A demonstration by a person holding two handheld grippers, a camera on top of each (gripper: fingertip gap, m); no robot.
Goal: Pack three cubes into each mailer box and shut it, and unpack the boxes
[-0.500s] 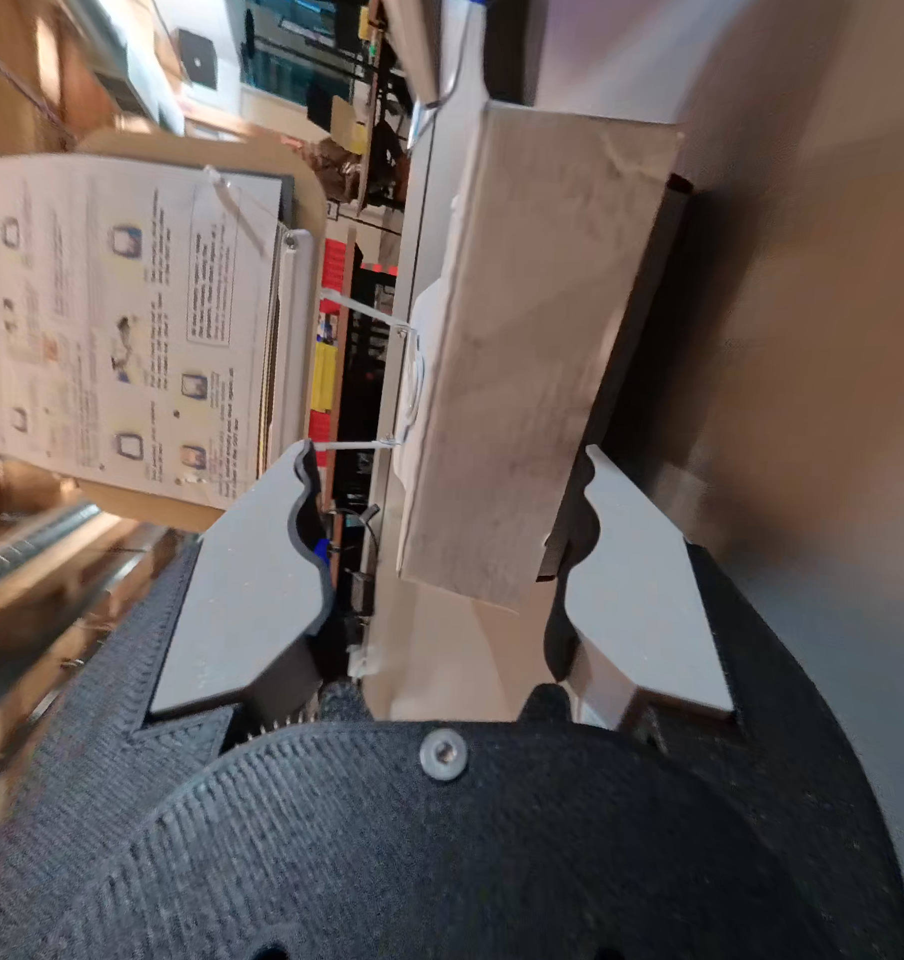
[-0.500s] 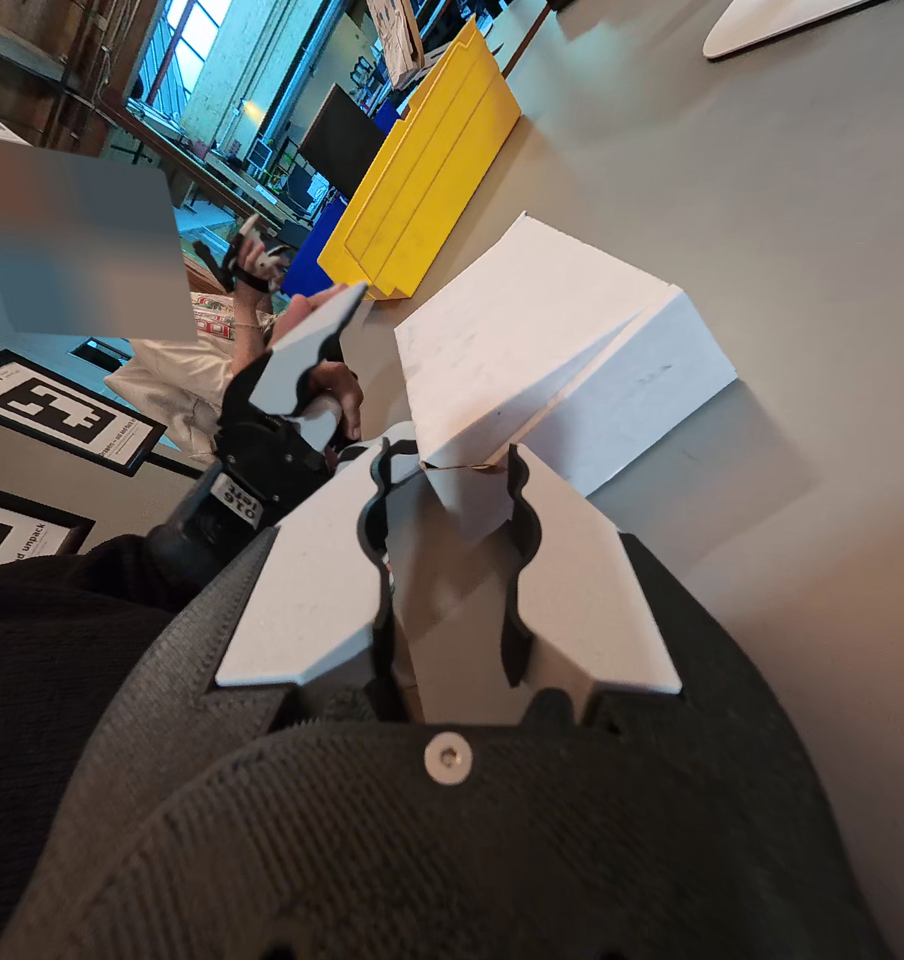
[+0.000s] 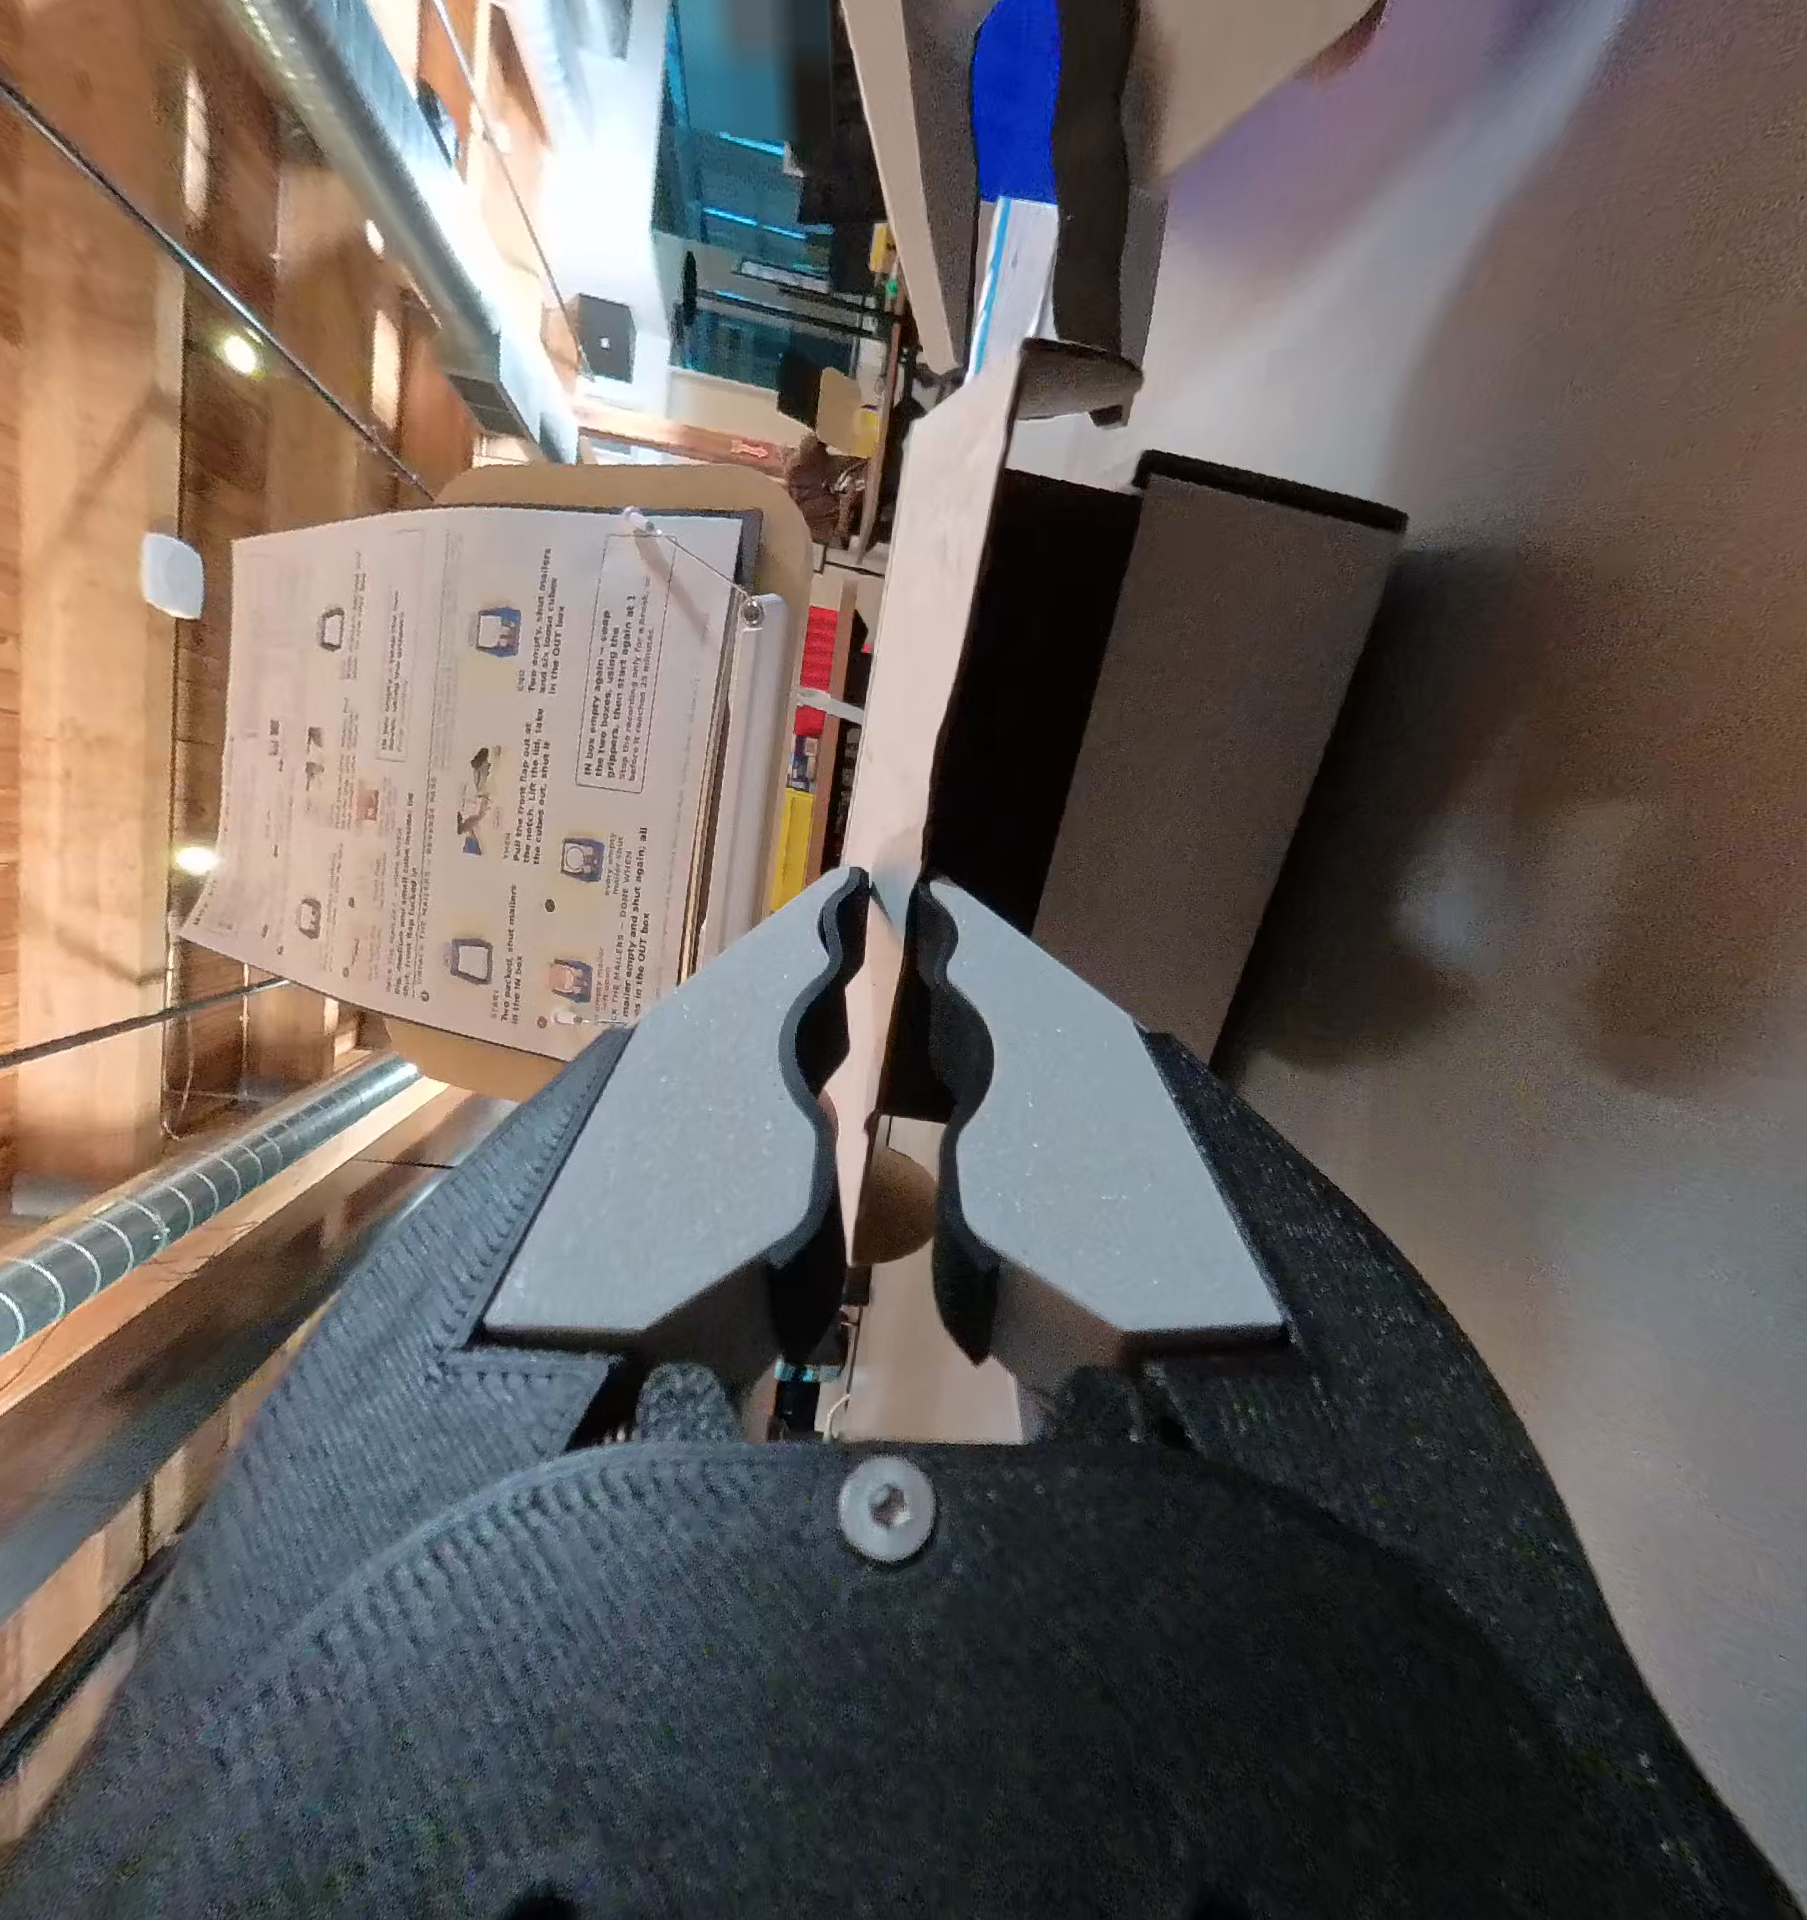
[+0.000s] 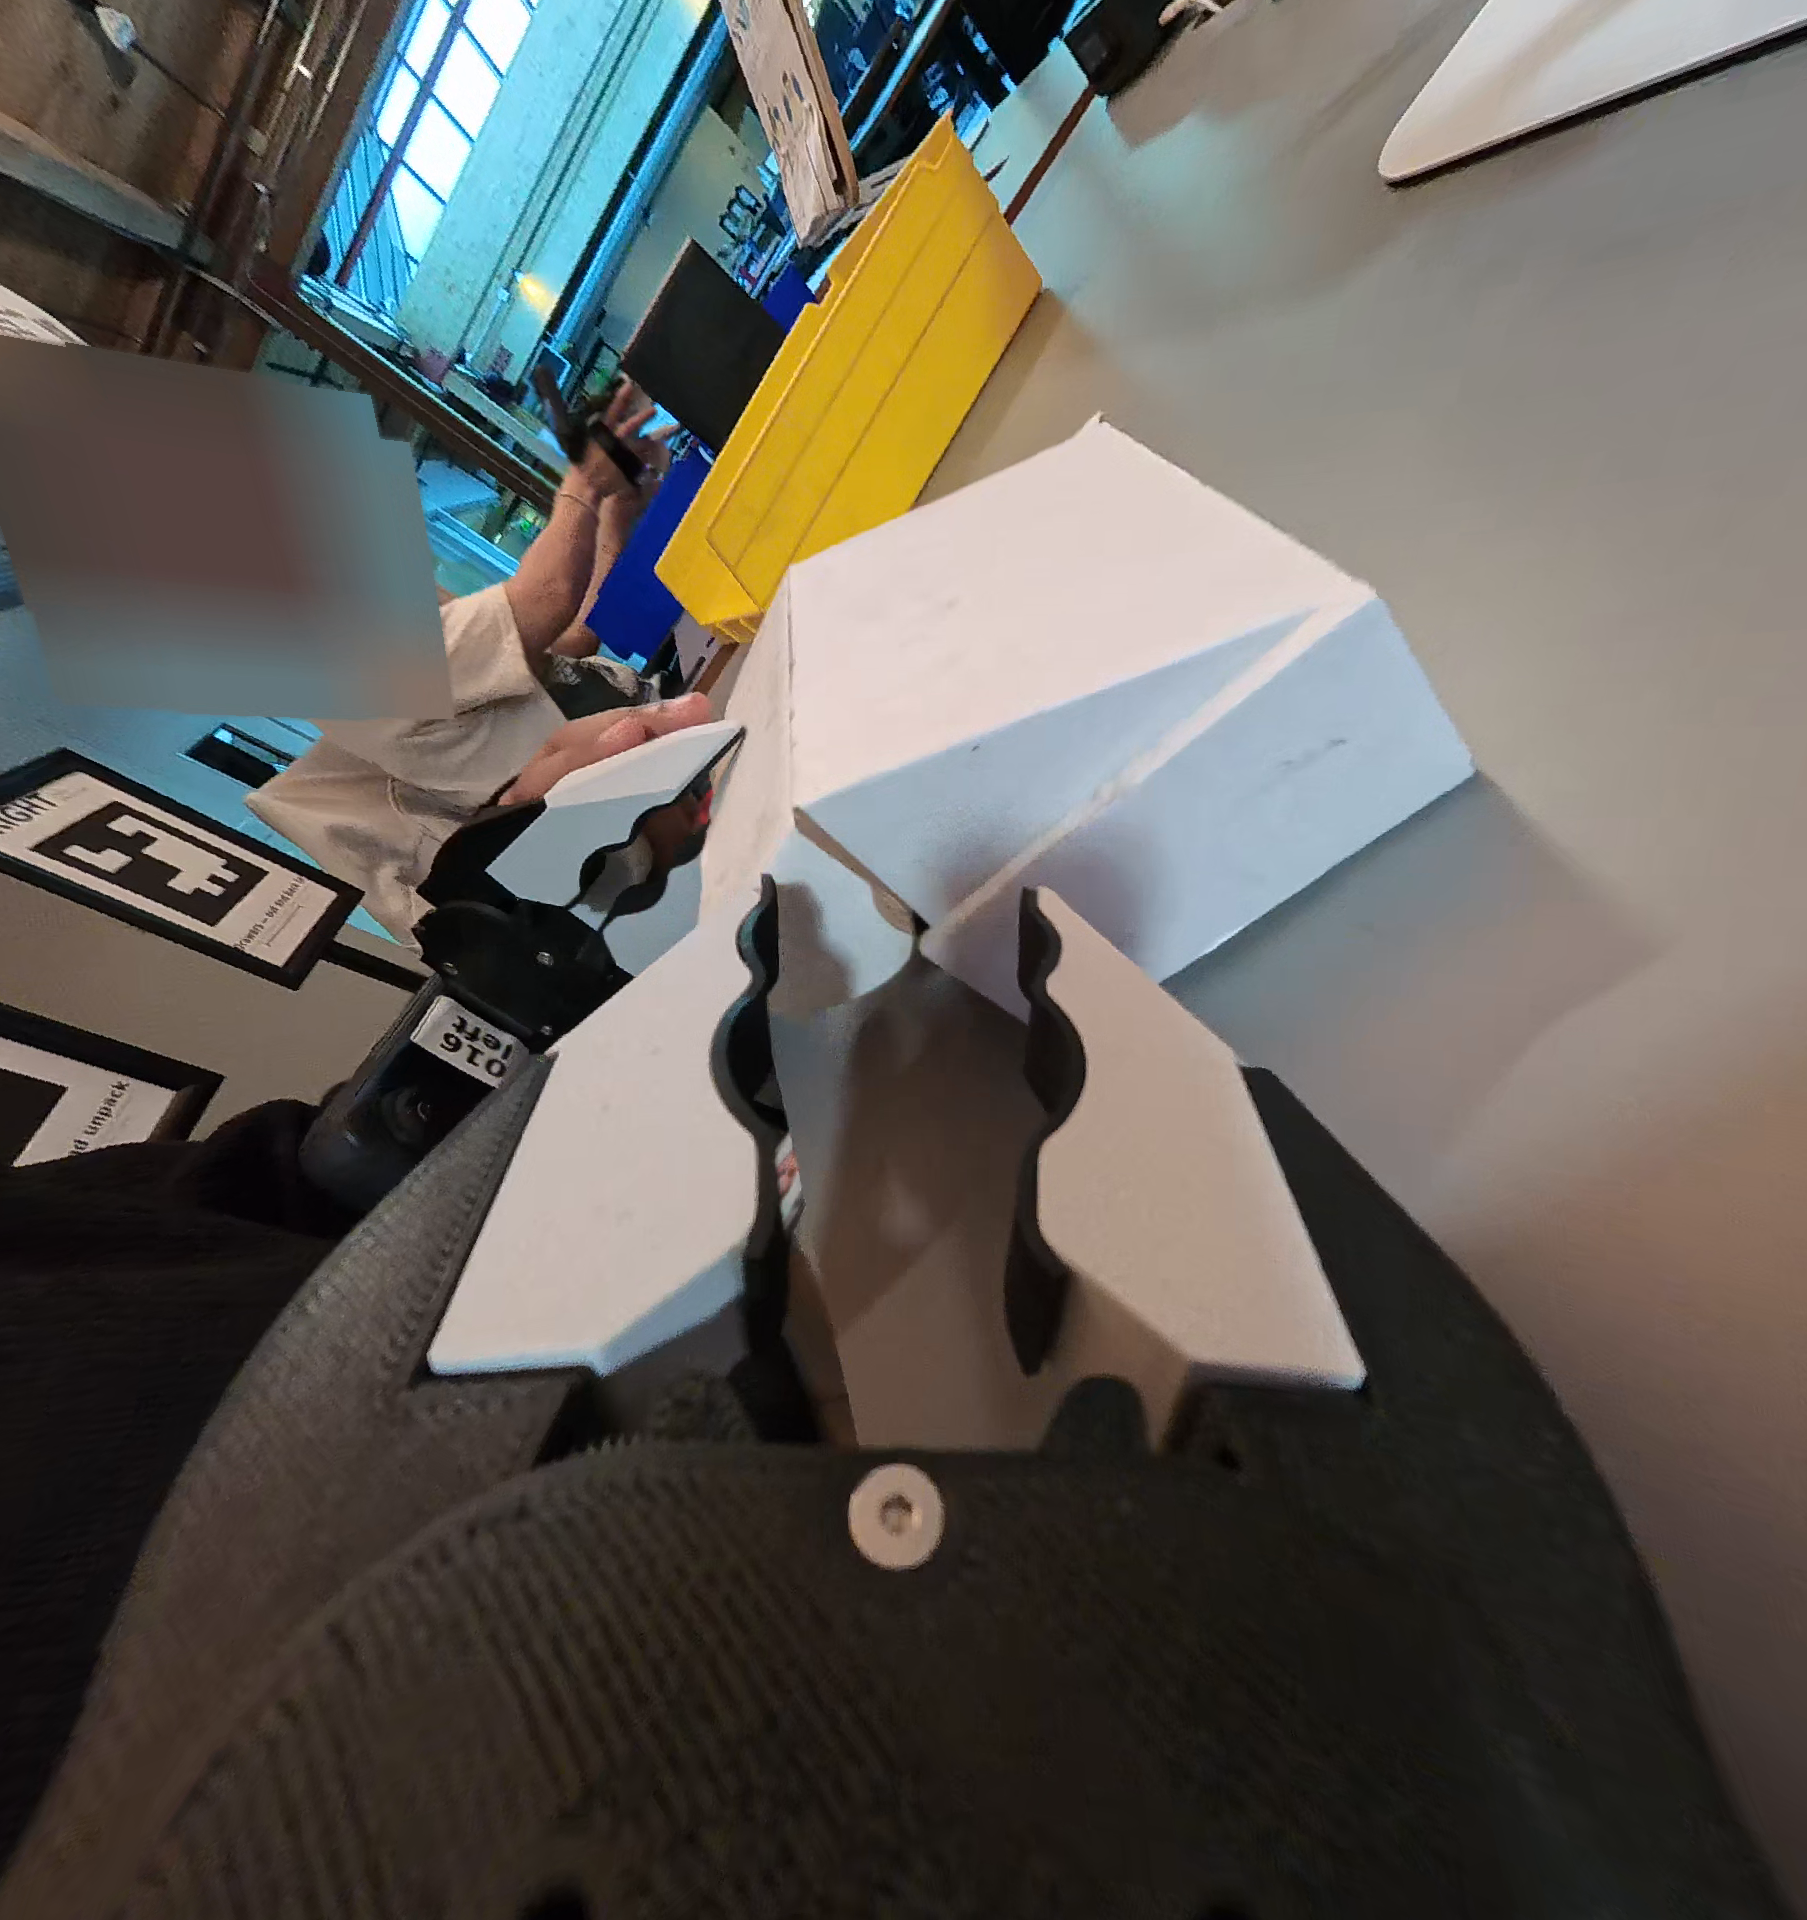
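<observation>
left gripper (image 3: 891,902) pinches thin white cardboard lid (image 3: 914,665).

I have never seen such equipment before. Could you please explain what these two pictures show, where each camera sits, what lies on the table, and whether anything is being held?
There is no robot here. A person holds a pair of hand-operated tongs in each hand, and a wide-angle camera on each looks forward along its two grey fingers. One picture comes from the left tongs, the other from the right tongs.

On the grey table lies a white mailer box. Behind it stand a yellow bin and a blue bin. A printed instruction sheet hangs in the background.

The left tongs are closed on a thin white panel of the box, seen edge-on. The right tongs are open. A box flap lies between their fingers, but they are not pinching it. No cubes are visible.
</observation>
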